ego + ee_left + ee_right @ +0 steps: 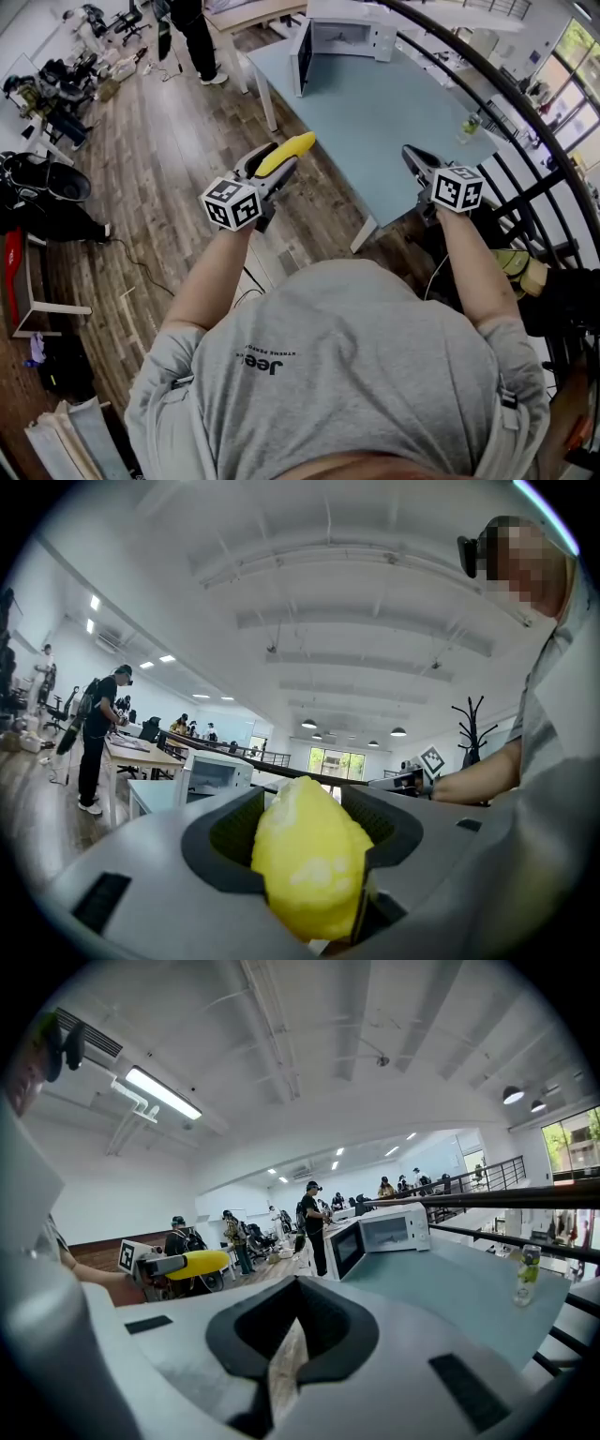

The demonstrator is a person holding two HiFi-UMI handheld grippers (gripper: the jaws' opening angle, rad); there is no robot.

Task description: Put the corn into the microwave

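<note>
Corn [286,153]: a yellow cob clamped in the left gripper, up in the air over the wooden floor [159,178]. It is just off the near left corner of the tabletop, and its tip sticks out past the jaws toward the microwave.
Left gripper [279,169]: the jaws are gripping the corn, with a dark pad pressed against each side of the cob. The gripper points about level.
Right gripper [418,161]: the jaws are drawn together to a thin slit with nothing between them. It is held over the near edge of the tabletop, tilted slightly down, well apart from the left gripper.
Microwave [345,36]: white, standing at the far end of the tabletop with its door swung open on the left. It is well apart from both grippers.
Tabletop [375,117]: pale blue, with a small bottle [469,125] near its right edge.
Person: wears a grey T-shirt and has both forearms stretched forward.
Background: other people stand at desks beyond the microwave.
</note>
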